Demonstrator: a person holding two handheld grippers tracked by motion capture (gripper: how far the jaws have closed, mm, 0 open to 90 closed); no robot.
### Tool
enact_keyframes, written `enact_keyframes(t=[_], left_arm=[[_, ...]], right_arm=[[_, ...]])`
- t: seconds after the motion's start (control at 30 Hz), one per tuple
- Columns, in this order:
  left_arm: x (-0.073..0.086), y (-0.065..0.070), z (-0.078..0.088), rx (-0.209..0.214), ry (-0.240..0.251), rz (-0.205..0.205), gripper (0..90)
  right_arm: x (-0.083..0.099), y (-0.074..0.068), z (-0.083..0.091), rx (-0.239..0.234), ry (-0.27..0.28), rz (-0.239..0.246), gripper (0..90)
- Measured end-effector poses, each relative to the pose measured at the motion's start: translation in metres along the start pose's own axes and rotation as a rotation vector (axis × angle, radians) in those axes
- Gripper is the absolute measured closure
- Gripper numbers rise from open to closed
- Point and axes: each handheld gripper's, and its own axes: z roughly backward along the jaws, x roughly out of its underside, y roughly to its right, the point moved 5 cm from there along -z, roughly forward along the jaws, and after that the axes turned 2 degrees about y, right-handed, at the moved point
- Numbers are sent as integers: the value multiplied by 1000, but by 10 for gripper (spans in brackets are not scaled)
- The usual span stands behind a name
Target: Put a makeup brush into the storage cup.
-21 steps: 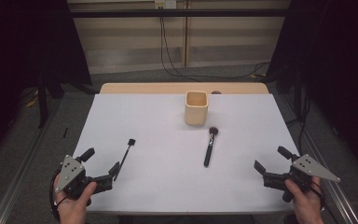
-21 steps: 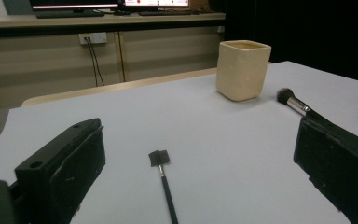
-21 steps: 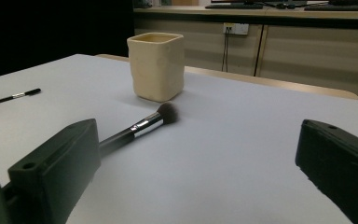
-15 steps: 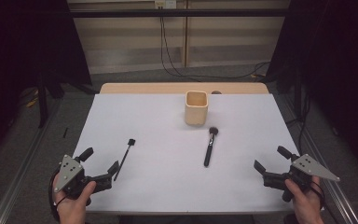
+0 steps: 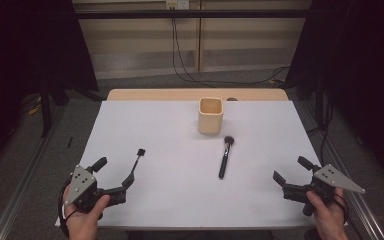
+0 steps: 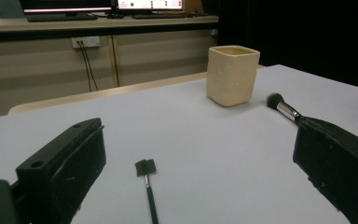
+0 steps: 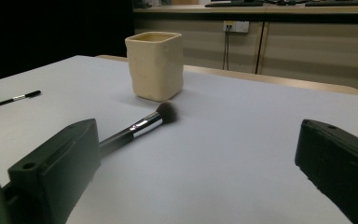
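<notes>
The white table (image 5: 180, 200) spreads out ahead of me, bare apart from three things. Biggest of them is the cream square cup (image 5: 210, 115), standing upright at about twelve o'clock from the table's middle, open end up. Next comes the round makeup brush (image 5: 224, 158), lying flat just past the cup at roughly five o'clock from it, bristles pointing back toward the cup, not touching it. The thin flat-tipped brush (image 5: 134, 166) lies at about nine o'clock from the round one, well apart, its small square head pointing away from me.

My left gripper (image 5: 114, 176) sits at seven o'clock on the table, jaws spread wide with nothing between them; the thin brush's handle end lies just in front of it. My right gripper (image 5: 292, 170) sits at five o'clock, jaws likewise wide apart and empty, near the table edge.
</notes>
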Motion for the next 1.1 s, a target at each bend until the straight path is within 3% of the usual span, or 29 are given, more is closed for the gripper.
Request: enact_keyframes(t=[0.9, 0.97, 1.1], left_arm=[[-35, -6, -49, 33, -28, -49, 28], [-35, -8, -55, 12, -40, -44, 27], [-37, -10, -67, 24, -39, -15, 22]], right_arm=[[1, 0, -6, -13, -7, -12, 0], [1, -1, -6, -14, -7, -9, 0], [0, -2, -5, -20, -6, -4, 0]])
